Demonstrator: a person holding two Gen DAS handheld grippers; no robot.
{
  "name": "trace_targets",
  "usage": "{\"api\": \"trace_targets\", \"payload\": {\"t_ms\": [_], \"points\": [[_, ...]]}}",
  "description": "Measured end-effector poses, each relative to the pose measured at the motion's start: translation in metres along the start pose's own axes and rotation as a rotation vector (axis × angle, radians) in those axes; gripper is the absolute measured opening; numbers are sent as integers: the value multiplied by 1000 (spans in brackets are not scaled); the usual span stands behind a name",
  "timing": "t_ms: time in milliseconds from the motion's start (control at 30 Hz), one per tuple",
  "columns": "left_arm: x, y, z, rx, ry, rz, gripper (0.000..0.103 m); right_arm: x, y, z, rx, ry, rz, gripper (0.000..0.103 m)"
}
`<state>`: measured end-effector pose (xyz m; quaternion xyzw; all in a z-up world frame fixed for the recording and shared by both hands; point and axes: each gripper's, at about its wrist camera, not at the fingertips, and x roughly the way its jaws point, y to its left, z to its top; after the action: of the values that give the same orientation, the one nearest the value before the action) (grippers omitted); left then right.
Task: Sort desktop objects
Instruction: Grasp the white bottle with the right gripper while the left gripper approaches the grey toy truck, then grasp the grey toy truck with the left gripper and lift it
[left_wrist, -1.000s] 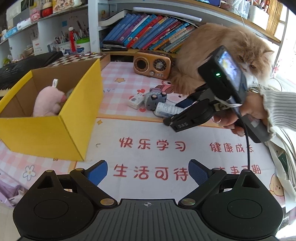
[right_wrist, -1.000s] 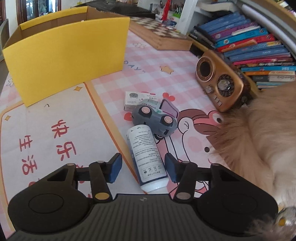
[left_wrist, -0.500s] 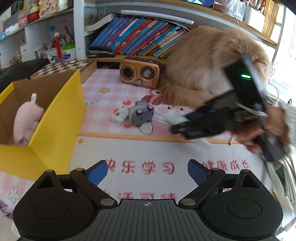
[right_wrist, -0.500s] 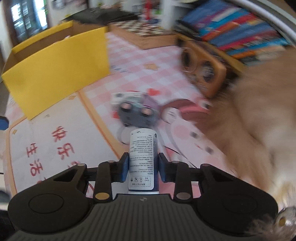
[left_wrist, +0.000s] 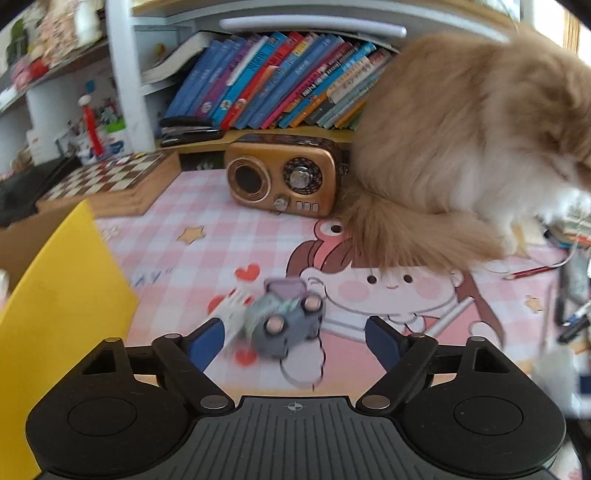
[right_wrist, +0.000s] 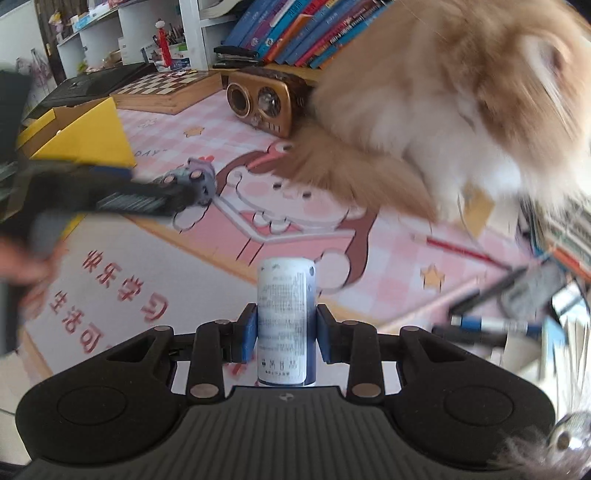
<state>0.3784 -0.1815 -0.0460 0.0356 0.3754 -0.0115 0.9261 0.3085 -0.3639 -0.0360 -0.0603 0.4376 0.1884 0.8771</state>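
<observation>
My right gripper (right_wrist: 283, 334) is shut on a white and blue bottle (right_wrist: 284, 314) and holds it above the mat. My left gripper (left_wrist: 293, 338) is open, its blue pads on either side of a grey toy car (left_wrist: 282, 321) that lies on the pink mat beside a small white box (left_wrist: 232, 312). In the right wrist view the left gripper (right_wrist: 184, 195) shows blurred at the left, right at the toy car (right_wrist: 197, 177). The yellow cardboard box (left_wrist: 55, 317) stands at the left; it also shows in the right wrist view (right_wrist: 88, 140).
A fluffy orange cat (left_wrist: 469, 147) sits at the back right, its tail (left_wrist: 417, 240) on the mat. A gold radio (left_wrist: 282, 175), a chessboard (left_wrist: 103, 181) and a shelf of books (left_wrist: 277, 81) stand behind. Pens (right_wrist: 484, 325) and a red pencil (right_wrist: 461, 251) lie at the right.
My right gripper has lifted the bottle off the mat and swung to the right. My left gripper has moved forward to the toy car, now between its open fingers.
</observation>
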Motion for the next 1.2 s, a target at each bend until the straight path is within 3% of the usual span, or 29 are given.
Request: {"api": "trace_targets", "payload": {"t_ms": [200,267,500,833,1200], "points": [[32,-15,5,69,34,78,70,-12,7,-12,-1,-11,7,30],[40,-16,3,74,53,102,61,-12,8,-13,-18,-10,-4,30],[35,-16,0,75,26,90,61,-14,10,-14,-41,-21,-20,30],[-48,-3,-10,4,-68,-62,61,-16,19,-11,-55,-49,-5,30],[-139,22,-44,-15,-90,-177,61,-39,47,-12,-77,-101,10,30]]}}
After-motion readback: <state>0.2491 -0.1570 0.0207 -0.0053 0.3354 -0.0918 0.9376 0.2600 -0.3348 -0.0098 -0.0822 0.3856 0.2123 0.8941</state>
